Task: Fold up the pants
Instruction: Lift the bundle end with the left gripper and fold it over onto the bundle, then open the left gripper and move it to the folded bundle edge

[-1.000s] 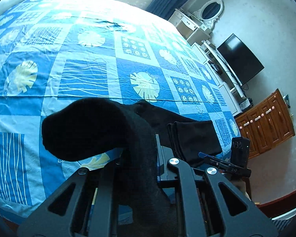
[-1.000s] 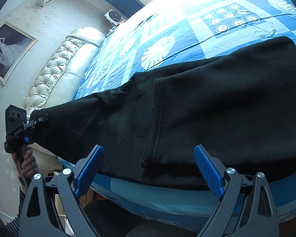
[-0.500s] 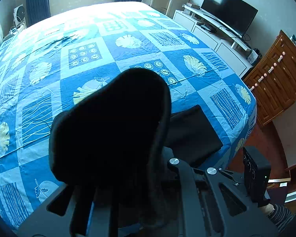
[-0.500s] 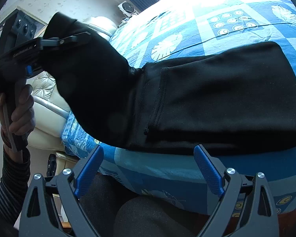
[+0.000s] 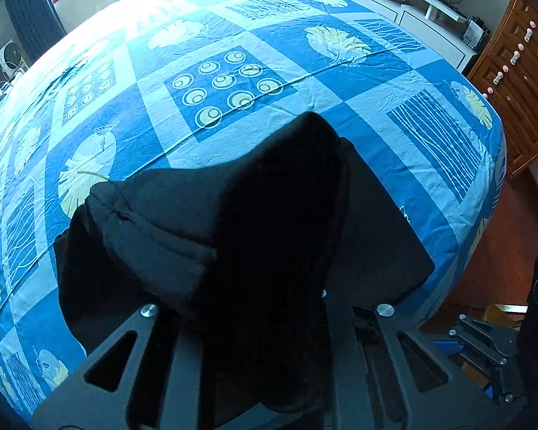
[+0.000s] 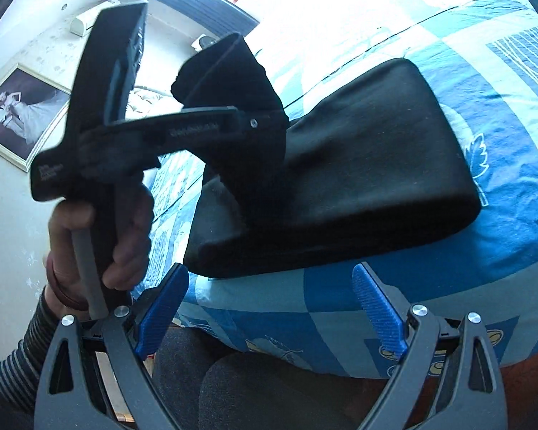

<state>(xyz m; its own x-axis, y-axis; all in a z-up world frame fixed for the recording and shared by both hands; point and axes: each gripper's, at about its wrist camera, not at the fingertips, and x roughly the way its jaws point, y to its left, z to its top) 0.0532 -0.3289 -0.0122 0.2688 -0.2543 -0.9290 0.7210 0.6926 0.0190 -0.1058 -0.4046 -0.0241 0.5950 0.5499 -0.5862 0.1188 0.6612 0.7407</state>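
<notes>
Black pants point(image 6: 358, 165) lie partly folded near the bed's front edge. My left gripper point(image 5: 265, 308) is shut on the leg end of the pants point(image 5: 233, 215) and holds it up over the lower folded part; its fingers are hidden by the cloth. In the right wrist view the left gripper point(image 6: 265, 122) shows at the left, held by a hand, with the lifted cloth point(image 6: 233, 71) in it. My right gripper point(image 6: 269, 297) is open and empty, just in front of the bed edge below the pants.
The bed has a blue patterned sheet point(image 5: 233, 82). A wooden cabinet point(image 5: 520, 71) and a white TV stand point(image 5: 394, 3) stand beyond the bed's right side. A padded headboard point(image 6: 143, 96) and a framed picture point(image 6: 21, 114) are at the left.
My left gripper has carried the leg end up and across, over the folded part of the pants. My right gripper has stayed open near the bed edge.
</notes>
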